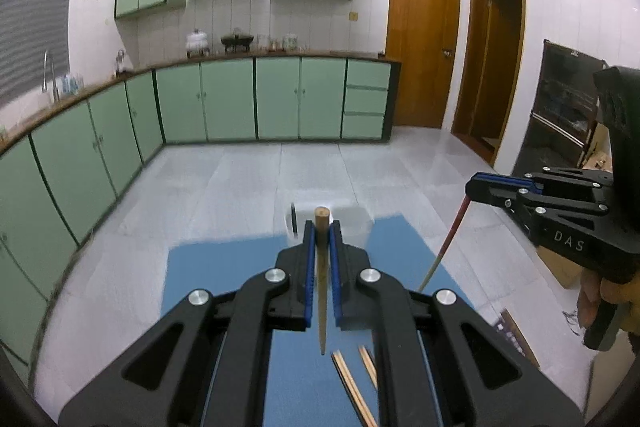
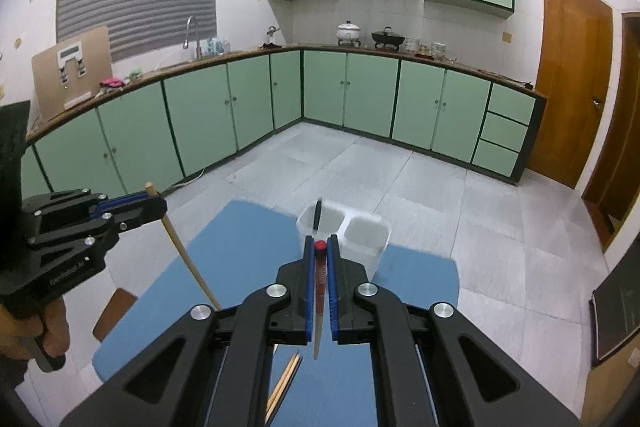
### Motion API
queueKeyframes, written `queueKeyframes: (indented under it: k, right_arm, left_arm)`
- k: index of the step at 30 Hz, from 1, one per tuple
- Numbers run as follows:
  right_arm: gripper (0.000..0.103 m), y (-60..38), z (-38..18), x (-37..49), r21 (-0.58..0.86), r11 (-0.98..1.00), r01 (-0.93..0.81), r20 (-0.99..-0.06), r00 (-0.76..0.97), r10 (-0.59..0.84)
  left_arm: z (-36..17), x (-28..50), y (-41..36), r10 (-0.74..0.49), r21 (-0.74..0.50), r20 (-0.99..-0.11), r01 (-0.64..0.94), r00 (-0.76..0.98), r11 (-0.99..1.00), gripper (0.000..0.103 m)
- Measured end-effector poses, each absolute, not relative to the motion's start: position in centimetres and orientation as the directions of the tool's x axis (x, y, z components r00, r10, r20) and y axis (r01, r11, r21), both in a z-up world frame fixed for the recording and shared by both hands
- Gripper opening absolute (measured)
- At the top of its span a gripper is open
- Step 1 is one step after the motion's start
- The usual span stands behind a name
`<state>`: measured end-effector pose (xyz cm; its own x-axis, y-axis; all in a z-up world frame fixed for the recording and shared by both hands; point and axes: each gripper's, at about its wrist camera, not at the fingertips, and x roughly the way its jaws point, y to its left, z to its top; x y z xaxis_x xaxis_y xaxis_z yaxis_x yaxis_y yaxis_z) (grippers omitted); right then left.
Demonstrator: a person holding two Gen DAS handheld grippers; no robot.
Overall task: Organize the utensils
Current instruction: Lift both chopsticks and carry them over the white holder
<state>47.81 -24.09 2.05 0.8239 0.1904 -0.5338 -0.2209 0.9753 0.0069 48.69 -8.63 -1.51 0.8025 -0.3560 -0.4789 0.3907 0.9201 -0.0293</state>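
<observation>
Pinching a wooden chopstick (image 1: 321, 267) upright, the left tool (image 1: 321, 227) is hovering above the blue mat (image 1: 216, 267), while the right tool (image 2: 320, 247) is clamping a red-topped chopstick (image 2: 319, 279) the same way. Just ahead, a white two-compartment holder (image 2: 372, 239) is standing on the mat, a dark utensil (image 2: 317, 213) already leaning in its left compartment. More chopsticks (image 2: 286, 377) are lying below. Both sticks are hanging tip-down; coming in tilted, either could likely catch the rim and tip the light holder.
</observation>
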Motion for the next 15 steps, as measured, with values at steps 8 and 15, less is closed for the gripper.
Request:
queueKeyframes:
  k: [8, 15]
  right_arm:
    - [0.006, -25.7, 7.4, 54.9, 0.018, 0.985, -0.171, -0.466, 0.870, 0.160]
    - [0.006, -26.2, 5.4, 61.2, -0.041, 0.988, -0.146, -0.463, 0.879, 0.110]
  left_arm:
    - [3.8, 55.3, -11.8, -0.346, -0.016, -0.364, 0.366, 0.865, 0.931, 0.006]
    - [2.0, 62.5, -14.9, -0.319, -0.009, -0.346, 0.337, 0.882, 0.942, 0.006]
